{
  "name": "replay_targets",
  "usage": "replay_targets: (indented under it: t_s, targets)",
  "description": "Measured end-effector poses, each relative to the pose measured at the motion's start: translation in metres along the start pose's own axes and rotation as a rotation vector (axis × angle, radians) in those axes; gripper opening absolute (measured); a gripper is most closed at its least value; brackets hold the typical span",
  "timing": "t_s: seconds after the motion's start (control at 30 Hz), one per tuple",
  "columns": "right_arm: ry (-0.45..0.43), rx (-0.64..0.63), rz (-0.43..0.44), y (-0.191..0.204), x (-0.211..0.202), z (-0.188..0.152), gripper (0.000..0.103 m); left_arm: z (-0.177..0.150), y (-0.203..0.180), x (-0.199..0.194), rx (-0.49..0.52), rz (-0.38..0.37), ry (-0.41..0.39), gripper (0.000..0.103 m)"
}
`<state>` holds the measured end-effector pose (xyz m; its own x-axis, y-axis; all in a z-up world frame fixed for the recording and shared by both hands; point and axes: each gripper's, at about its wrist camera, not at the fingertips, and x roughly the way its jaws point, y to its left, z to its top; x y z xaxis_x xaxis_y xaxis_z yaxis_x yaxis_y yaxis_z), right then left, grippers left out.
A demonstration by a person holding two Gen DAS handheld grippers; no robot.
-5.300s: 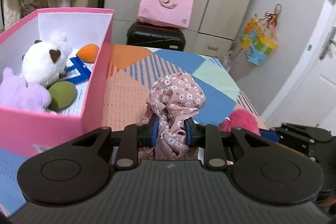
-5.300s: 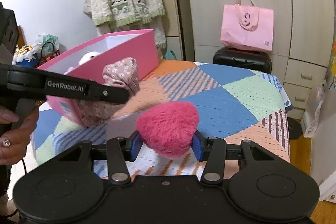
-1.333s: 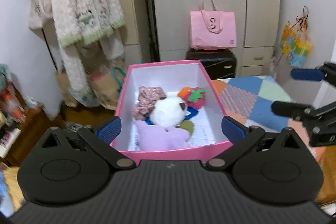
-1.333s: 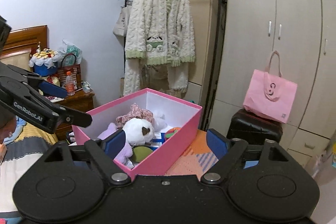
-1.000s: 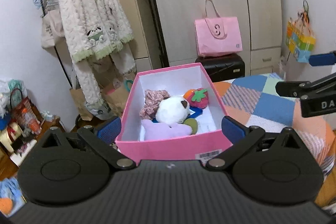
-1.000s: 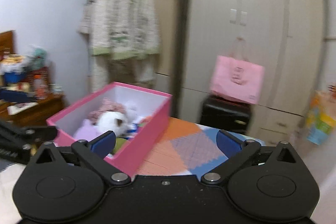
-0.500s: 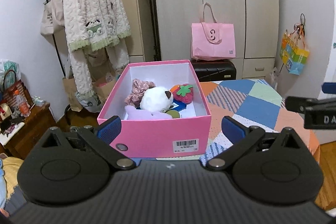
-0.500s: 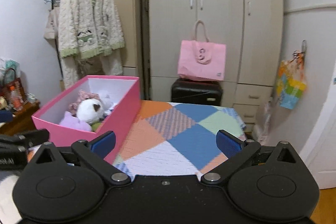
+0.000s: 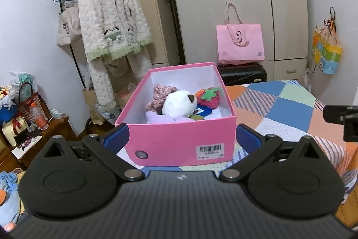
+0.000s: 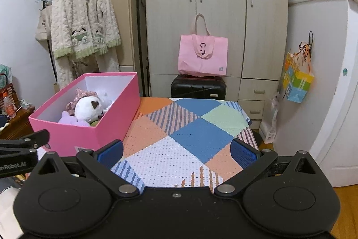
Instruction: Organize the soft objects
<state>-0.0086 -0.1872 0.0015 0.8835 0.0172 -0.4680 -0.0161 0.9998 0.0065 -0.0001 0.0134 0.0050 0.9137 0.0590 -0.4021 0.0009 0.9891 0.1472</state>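
A pink box (image 9: pixel 179 138) stands on the patchwork table (image 9: pixel 288 109). It holds a white plush (image 9: pixel 179 104), a floral cloth (image 9: pixel 160 93), a strawberry plush (image 9: pixel 209 97) and a lilac plush (image 9: pixel 161 119). My left gripper (image 9: pixel 181 140) is open and empty, just in front of the box. My right gripper (image 10: pixel 176 152) is open and empty over the table, right of the box (image 10: pixel 89 124). The white plush (image 10: pixel 87 109) and floral cloth (image 10: pixel 84 93) also show there.
A wardrobe (image 10: pixel 214 15) stands behind, with a pink tote bag (image 10: pixel 202 57) on a black suitcase (image 10: pixel 198 86). A fluffy cardigan (image 9: pixel 111 21) hangs on a rack at left. A wooden side table (image 9: pixel 33 136) with clutter is at left. A colourful bag (image 10: pixel 297 82) hangs on the right wall.
Both grippers let go of the floral cloth and pink heart plush, opened and pulled back from the box. Over the last second both views drew lower and steadied.
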Motion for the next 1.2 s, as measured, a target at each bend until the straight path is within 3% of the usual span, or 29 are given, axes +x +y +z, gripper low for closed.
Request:
replay_targets:
  t_s: [0.3,0.57,1.2]
  targets:
    - [-0.017,-0.009,-0.015,0.002,-0.006,-0.006,0.103,-0.004,0.006,-0.001,-0.049,-0.001,-0.005,0.103]
    - [-0.069,-0.029,-0.031,0.006,-0.012,-0.010,0.103,-0.013,0.007,-0.006,-0.089,0.013,-0.101,0.103]
    - [-0.114,-0.040,-0.013,0.007,-0.015,-0.020,0.103,-0.018,0.003,-0.010,-0.044,0.027,-0.136,0.103]
